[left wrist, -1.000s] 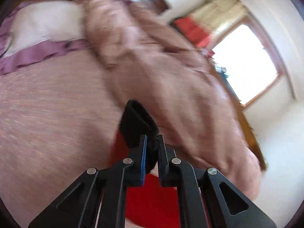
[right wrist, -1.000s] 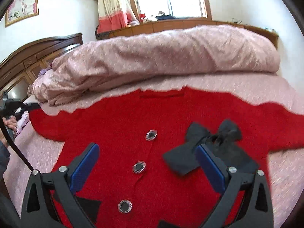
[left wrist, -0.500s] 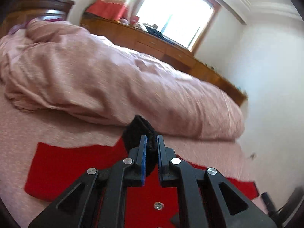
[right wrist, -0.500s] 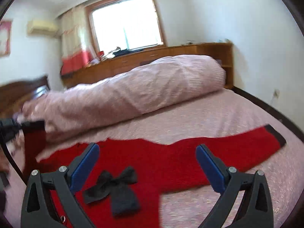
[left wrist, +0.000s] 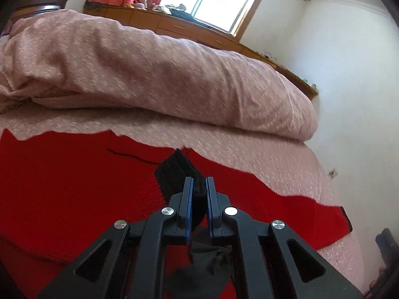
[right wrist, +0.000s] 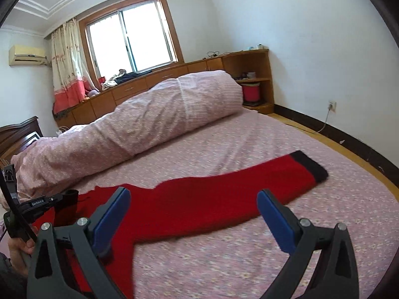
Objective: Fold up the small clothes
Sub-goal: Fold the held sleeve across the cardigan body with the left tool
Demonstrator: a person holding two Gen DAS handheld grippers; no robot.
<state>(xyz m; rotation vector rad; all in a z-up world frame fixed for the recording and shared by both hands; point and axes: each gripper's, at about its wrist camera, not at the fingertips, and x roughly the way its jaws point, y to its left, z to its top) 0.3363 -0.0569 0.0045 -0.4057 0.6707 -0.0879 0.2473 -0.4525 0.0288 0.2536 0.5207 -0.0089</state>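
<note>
Two grippers in play: my left gripper (left wrist: 199, 194) is clamped tight on the black cuff (left wrist: 178, 174) of the red sweater (left wrist: 74, 186), holding that sleeve end over the sweater body; my right gripper (right wrist: 194, 214) is spread wide, gripping nothing, hovering above the other sleeve (right wrist: 224, 194). Sweater lies flat on the pink bedsheet (right wrist: 249, 261), in front of the rolled duvet (right wrist: 149, 122), right sleeve stretched out with its black cuff (right wrist: 311, 167) at the far end. Knit looks soft, floppy, light, likely to sag and stretch if lifted by one point. I judge the best hold for the right side is the ribbed cuff edge, pinching both layers, then carrying it across the body.
</note>
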